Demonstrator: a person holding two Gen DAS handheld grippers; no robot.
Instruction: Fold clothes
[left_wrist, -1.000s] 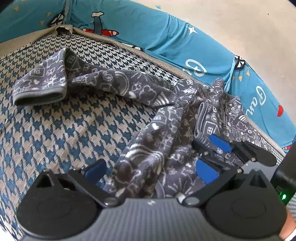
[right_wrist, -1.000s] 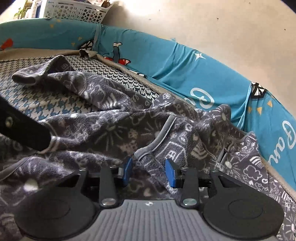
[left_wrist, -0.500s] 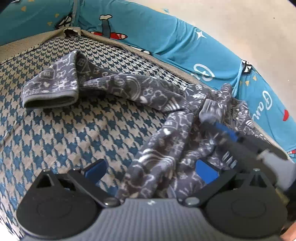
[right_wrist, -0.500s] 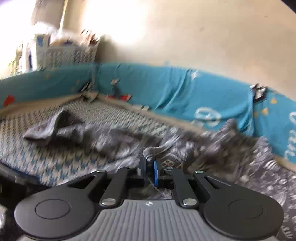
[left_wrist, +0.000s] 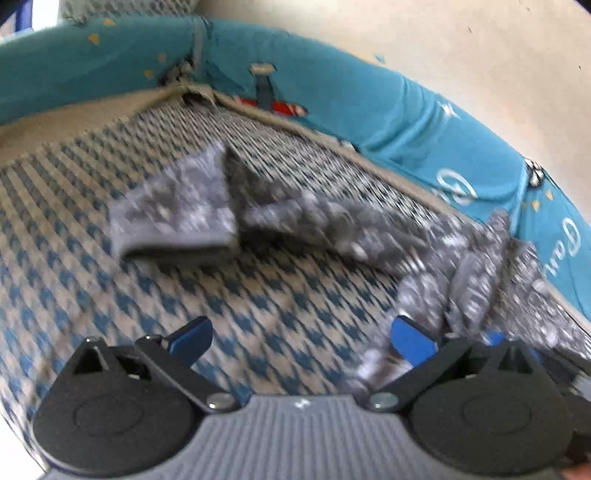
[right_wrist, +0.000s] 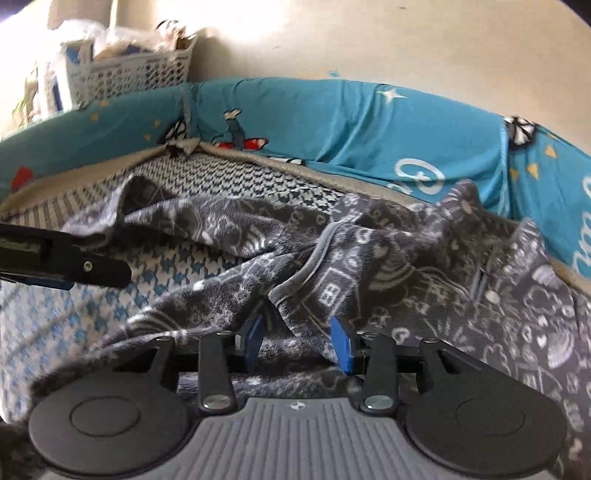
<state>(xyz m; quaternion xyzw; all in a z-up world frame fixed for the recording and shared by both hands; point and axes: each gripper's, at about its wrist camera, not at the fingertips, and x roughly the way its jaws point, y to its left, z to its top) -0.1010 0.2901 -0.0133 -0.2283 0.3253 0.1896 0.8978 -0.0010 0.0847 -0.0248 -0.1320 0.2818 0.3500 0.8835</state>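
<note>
Two views show us a houndstooth mattress (left_wrist: 280, 295) in blue and cream spreading ahead of both grippers, walled at its far edge by a teal cartoon-print bumper (right_wrist: 351, 122). Beyond the bumper we see a pale wall, and in the right wrist view a white lattice basket (right_wrist: 136, 72) sits at far left above the bumper's top edge.

Next in size is the task's piece, a grey fleece garment (right_wrist: 388, 266) printed with white doodles. It lies crumpled on the mattress, its bulk directly ahead of and to the right of the right gripper (right_wrist: 295, 341), reaching back to the bumper. From the left wrist view the same garment runs from the right side, beside the left gripper (left_wrist: 301, 338), away to the far left, where its sleeve (left_wrist: 177, 218) ends in a plain grey cuff lying flat on the mattress; that view is blurred.

We find the right gripper's blue pads parted to a moderate gap, and a grey-trimmed edge (right_wrist: 314, 258) of the garment drooping down just ahead of that gap; whether a pad touches cloth we cannot tell. The left gripper's jaws are spread wide over bare mattress, its right pad (left_wrist: 412, 338) just beside the fleece, gripping nothing. In the right wrist view the left gripper's dark finger juts in from the left, above the mattress.
</note>
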